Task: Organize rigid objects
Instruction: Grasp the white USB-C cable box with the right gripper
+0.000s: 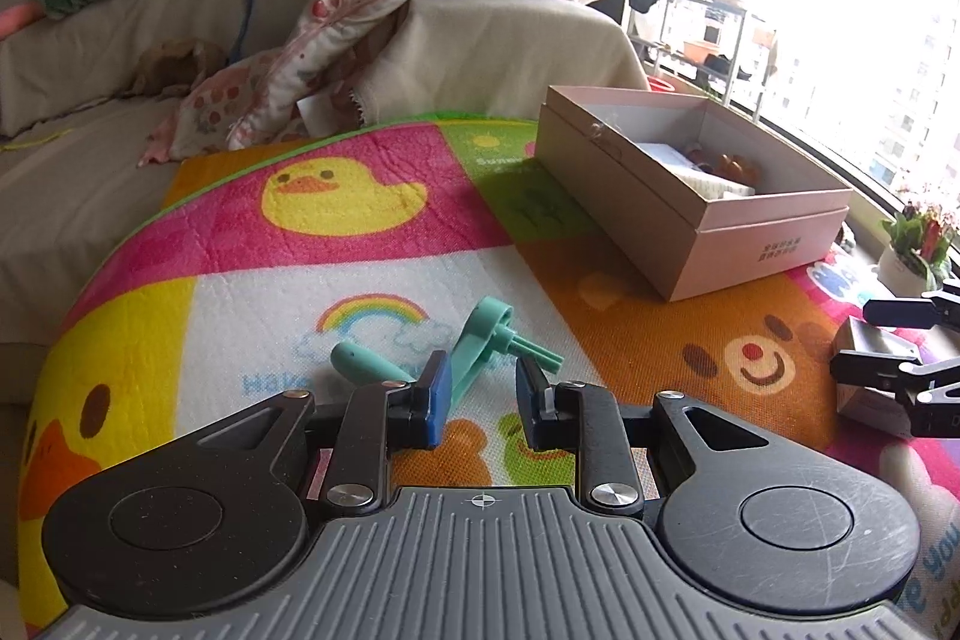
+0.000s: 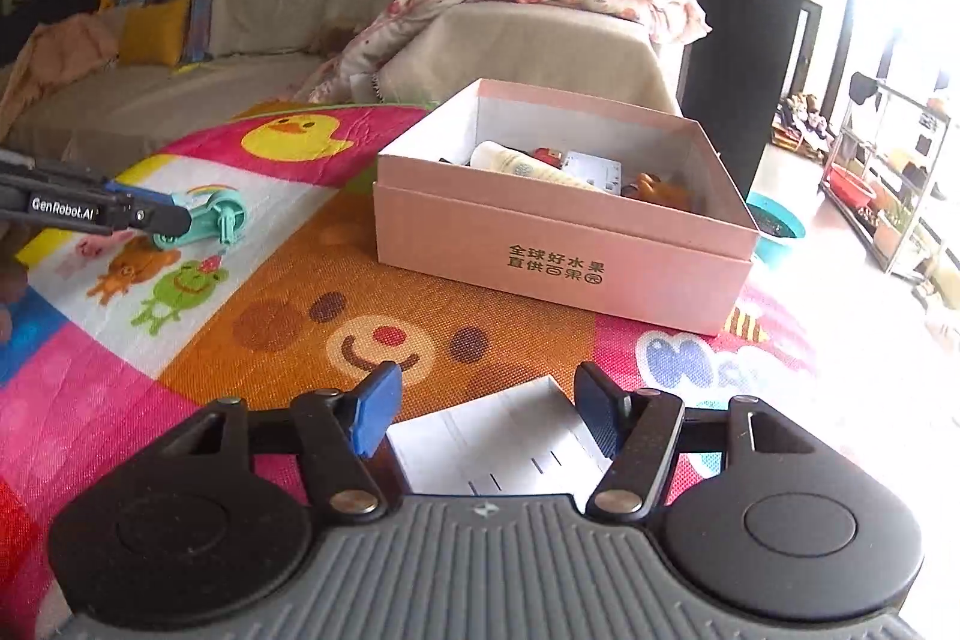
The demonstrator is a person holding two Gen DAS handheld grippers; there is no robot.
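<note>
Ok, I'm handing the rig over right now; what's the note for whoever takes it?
Left gripper: jaws narrowed almost shut, tips at the teal crank handle on the play mat; a real grip can't be confirmed.
Right gripper: open, straddling a small white carton on the mat, pads not pressing it.
Pink box: open on the mat ahead of both grippers.
Done: a bottle and some small items are already in the box.
Left: probably close on the carton and box it, then the crank handle.
</note>
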